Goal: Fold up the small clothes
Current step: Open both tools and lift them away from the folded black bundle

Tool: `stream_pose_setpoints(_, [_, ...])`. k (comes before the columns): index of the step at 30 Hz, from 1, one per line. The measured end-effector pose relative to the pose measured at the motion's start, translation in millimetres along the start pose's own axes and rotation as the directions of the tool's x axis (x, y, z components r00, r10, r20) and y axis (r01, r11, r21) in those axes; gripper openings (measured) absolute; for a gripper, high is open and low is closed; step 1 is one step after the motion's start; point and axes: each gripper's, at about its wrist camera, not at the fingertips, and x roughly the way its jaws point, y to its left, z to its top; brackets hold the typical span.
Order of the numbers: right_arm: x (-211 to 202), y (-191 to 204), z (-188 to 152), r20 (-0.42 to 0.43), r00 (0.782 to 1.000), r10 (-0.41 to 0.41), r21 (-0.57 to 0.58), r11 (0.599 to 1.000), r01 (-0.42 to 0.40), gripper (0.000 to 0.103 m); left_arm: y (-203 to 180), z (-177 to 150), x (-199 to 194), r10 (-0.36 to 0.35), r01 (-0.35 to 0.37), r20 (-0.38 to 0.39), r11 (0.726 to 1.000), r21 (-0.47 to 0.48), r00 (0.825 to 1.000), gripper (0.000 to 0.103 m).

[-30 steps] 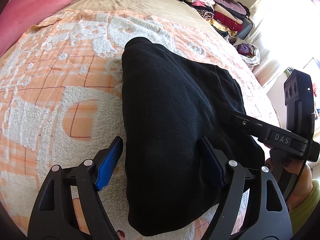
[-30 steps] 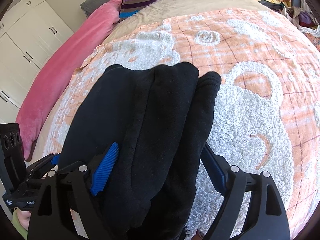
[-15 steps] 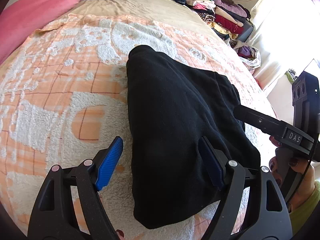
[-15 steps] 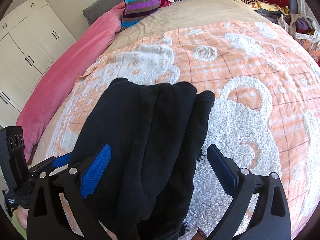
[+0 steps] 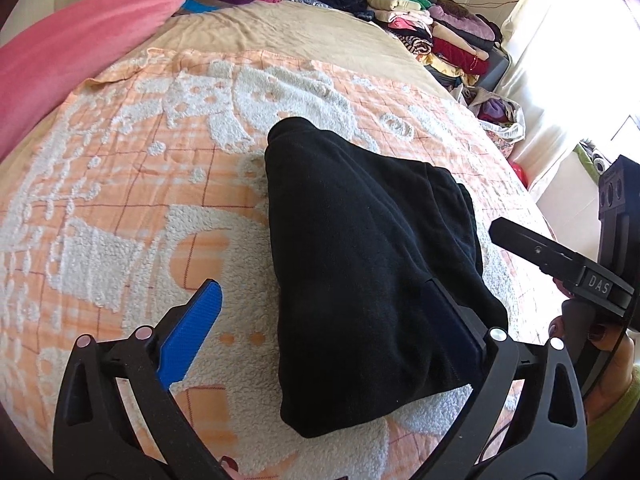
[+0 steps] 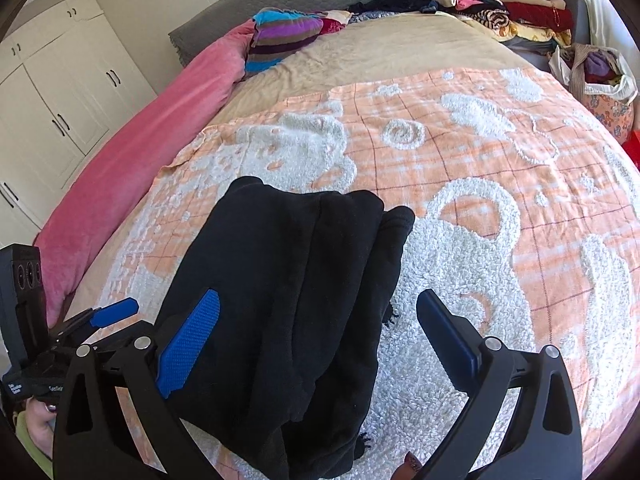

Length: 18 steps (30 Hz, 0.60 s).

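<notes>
A folded black garment (image 5: 360,264) lies on the orange and white blanket (image 5: 120,208) on the bed; it also shows in the right wrist view (image 6: 296,288). My left gripper (image 5: 320,320) is open, held above the garment's near left edge, empty. My right gripper (image 6: 320,328) is open and empty, held above the garment's near right side. The right gripper shows at the right edge of the left wrist view (image 5: 560,260). The left gripper shows at the lower left of the right wrist view (image 6: 80,320).
A pink bolster (image 6: 132,168) runs along the bed's left side. A striped folded garment (image 6: 284,38) lies at the head. Stacked folded clothes (image 6: 512,4) sit at the far right, a bag of clothes (image 6: 596,76) beside them. White wardrobes (image 6: 52,100) stand left.
Both grippers have pulled back and risen away from the black garment, which stays folded on the blanket. Both stay open.
</notes>
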Motion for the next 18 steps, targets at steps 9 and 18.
stream_pose_setpoints(9, [-37, 5, -3, 0.073, 0.997, -0.002, -0.013, 1.0, 0.003, 0.098, -4, 1, -24, 0.013, -0.014, 0.044, 1.0, 0.013, 0.999, 0.093])
stream_pose_setpoints(18, [-98, 13, -13, 0.184, 0.983, 0.006, -0.039, 0.999, 0.001, 0.098, -10, -6, -62, 0.029, -0.034, 0.115, 0.999, 0.038, 0.993, 0.093])
